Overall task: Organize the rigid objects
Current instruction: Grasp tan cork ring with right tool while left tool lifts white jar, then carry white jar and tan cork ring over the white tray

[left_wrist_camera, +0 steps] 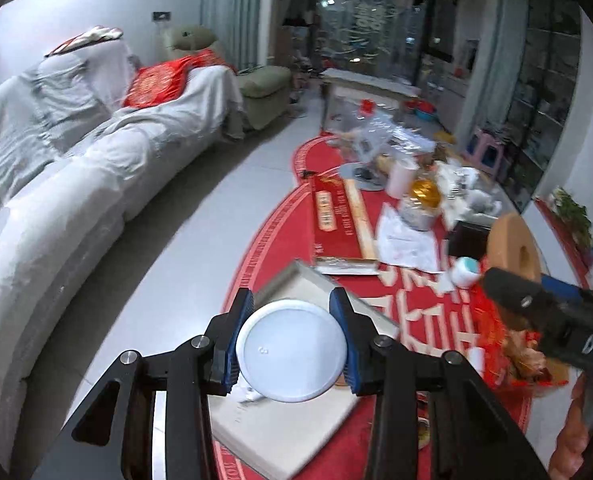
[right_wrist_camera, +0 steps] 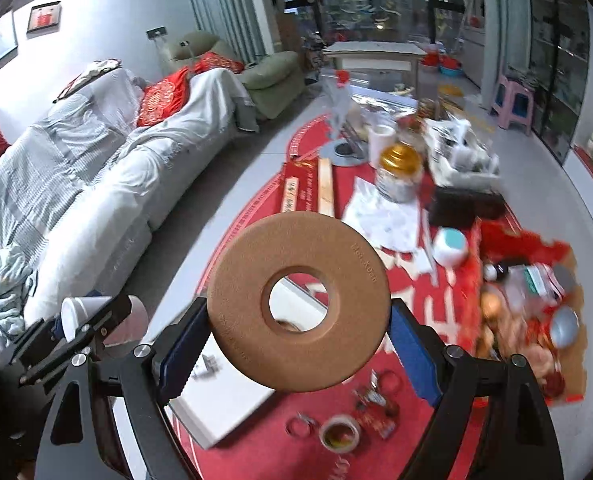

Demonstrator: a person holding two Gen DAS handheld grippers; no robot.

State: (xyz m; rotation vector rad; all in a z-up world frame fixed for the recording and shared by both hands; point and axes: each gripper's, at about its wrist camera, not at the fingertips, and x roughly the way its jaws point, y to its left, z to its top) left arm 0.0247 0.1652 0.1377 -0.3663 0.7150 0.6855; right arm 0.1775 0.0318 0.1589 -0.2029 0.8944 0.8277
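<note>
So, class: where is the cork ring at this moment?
The cork ring is gripped between the right tongs, raised above the white board on the red rug; the left view shows it at right.

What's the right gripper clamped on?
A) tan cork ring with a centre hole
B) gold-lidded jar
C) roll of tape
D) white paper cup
A: in the right wrist view the right gripper has its jaws pressed on both sides of the tan cork ring with a centre hole, held above the red rug.
</note>
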